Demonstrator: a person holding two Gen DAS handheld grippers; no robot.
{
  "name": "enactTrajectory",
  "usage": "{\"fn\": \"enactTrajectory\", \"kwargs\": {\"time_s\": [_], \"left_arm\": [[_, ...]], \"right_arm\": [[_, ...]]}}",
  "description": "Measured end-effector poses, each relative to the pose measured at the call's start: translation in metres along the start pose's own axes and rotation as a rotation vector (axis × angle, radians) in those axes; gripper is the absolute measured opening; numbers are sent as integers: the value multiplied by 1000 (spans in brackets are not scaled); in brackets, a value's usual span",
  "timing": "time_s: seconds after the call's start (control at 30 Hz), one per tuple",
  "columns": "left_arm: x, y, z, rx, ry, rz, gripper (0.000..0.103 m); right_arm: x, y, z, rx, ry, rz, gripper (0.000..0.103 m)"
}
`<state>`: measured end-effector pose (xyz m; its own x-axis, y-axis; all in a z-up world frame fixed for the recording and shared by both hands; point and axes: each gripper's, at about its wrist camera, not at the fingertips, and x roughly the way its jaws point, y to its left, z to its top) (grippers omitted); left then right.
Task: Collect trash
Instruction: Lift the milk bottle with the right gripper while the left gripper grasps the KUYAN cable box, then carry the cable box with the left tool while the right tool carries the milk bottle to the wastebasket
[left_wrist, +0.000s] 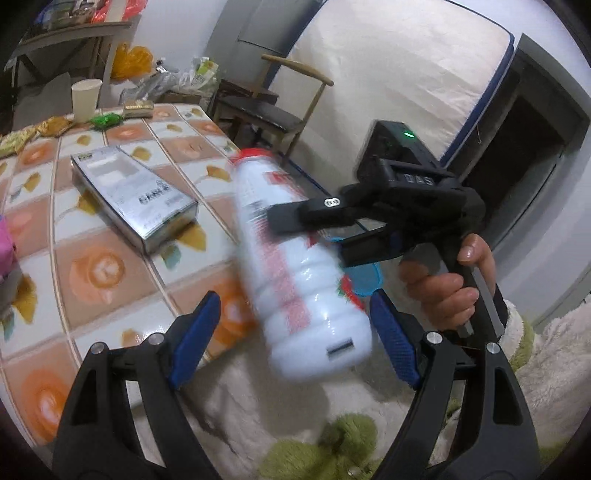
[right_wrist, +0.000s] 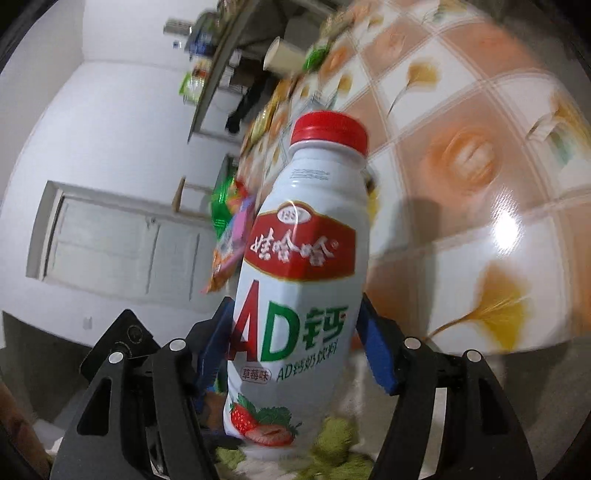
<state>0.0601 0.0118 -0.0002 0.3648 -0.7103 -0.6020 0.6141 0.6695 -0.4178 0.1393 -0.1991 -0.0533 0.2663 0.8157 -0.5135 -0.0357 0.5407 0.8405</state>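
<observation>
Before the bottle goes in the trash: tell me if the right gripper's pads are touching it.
Touching. In the right wrist view both blue pads press the white bottle's sides; the left wrist view shows the right gripper clamped across it.

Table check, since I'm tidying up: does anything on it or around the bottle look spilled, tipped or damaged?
No spill or damage shows. The capped bottle is held tilted in the right gripper, off the table. The silver box lies flat and the paper cup stands upright.
</observation>
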Motion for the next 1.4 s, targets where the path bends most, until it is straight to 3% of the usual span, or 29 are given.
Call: {"fn": "enactTrajectory", "kwargs": {"time_s": [0.17, 0.3, 0.4, 0.5, 0.57, 0.63, 0.77, 0.9, 1.1, 1.4], "left_arm": [[5, 40, 31, -124, -33, 114, 79], [26, 93, 59, -342, 2, 277, 79], [43, 124, 80, -422, 27, 384, 79], [56, 141, 95, -492, 34, 433, 83], [64, 145, 104, -530, 24, 458, 84], [74, 149, 111, -558, 22, 529, 85], [95, 162, 116, -639, 43, 633, 85], [108, 163, 116, -628, 39, 691, 85], [117, 153, 119, -523, 18, 733, 87], [118, 126, 106, -345, 99, 618, 84]], "right_arm": [[-27, 9, 37, -123, -70, -144, 63], [-13, 16, 82, -193, -31, -234, 63], [5, 19, 100, -249, -5, -364, 63], [9, 17, 103, -290, 12, -464, 63], [16, 13, 104, -293, 15, -497, 63], [22, 7, 106, -289, 17, -522, 62], [22, 0, 105, -261, 0, -497, 61], [17, -2, 102, -242, -24, -480, 61], [18, -1, 98, -248, -45, -485, 60], [6, -9, 78, -204, -76, -437, 60]]}}
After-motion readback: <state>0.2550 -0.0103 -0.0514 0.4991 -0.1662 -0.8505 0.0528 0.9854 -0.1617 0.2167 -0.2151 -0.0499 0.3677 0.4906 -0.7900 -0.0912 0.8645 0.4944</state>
